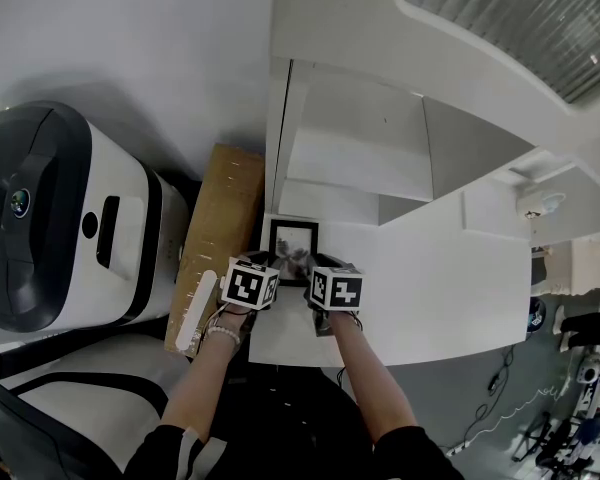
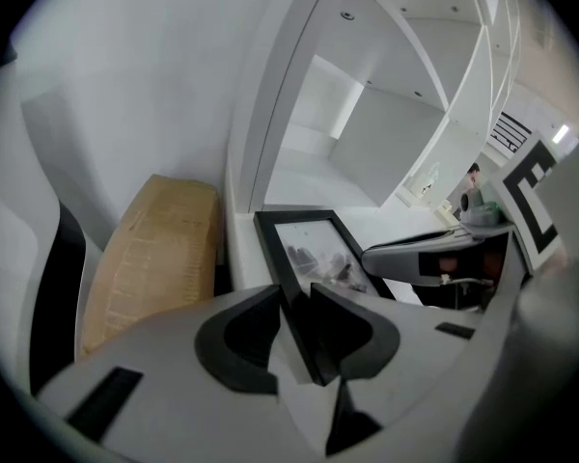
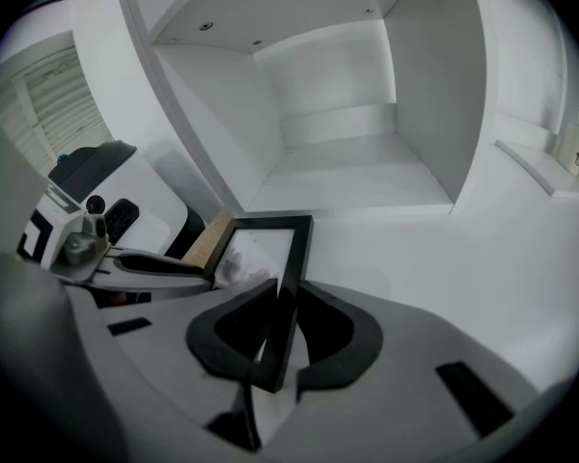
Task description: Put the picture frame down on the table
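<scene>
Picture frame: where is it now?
Head view, centre: picture frame clamped between left gripper and right gripper, over the left end of the table, beside a brown board.

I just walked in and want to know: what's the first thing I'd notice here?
A black picture frame is clamped on its side edges by the left hand-held gripper and right hand-held gripper, over the white table. Left of the table stands a big white-and-black machine, with a tan board between them.
</scene>
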`<state>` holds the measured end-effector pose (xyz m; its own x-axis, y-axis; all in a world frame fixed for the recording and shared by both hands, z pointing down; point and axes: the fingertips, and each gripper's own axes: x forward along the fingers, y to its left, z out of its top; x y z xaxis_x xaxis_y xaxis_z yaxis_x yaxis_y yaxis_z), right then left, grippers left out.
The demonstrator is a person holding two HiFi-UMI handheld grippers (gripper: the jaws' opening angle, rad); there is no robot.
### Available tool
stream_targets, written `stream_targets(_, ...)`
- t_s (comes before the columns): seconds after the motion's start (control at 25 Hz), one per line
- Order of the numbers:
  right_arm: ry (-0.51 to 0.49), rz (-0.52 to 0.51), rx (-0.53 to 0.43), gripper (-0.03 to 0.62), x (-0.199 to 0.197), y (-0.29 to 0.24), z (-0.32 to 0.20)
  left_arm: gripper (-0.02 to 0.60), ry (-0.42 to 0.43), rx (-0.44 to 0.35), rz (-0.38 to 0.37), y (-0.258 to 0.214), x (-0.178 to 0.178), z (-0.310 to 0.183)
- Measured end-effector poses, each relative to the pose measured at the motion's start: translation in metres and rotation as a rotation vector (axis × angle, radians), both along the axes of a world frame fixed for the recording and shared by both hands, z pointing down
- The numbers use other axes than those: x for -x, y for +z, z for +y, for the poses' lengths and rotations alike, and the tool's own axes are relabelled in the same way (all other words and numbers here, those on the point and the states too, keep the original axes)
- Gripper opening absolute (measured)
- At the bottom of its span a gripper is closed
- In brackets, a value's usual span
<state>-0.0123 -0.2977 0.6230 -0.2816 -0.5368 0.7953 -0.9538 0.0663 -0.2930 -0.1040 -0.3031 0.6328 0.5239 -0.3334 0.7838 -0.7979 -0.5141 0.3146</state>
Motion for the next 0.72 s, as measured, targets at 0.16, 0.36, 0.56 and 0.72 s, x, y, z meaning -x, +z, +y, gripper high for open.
stream_targets(0.16, 0.023, -0.009, -0.012, 0.067, -0.001, 0.001, -0.001, 0.1, 0.008, -0.01, -0.009, 0.0, -0.002, -0.001)
stream_targets(0.36, 0.0, 0.002, -0.035, 0.067, -0.001, 0.0, -0.002, 0.1, 0.032, -0.041, -0.027, -0.001, -0.004, 0.0)
stream_targets(0.56, 0.015, -0.037, -0.077, 0.106, -0.007, -0.009, -0.002, 0.141, 0.048, -0.048, -0.015, -0.007, -0.001, 0.004)
stream_targets(0.72, 0.03, -0.043, -0.111, 0.104, -0.019, -0.021, 0.007, 0.141, 0.041, -0.149, -0.027, -0.026, 0.008, 0.004)
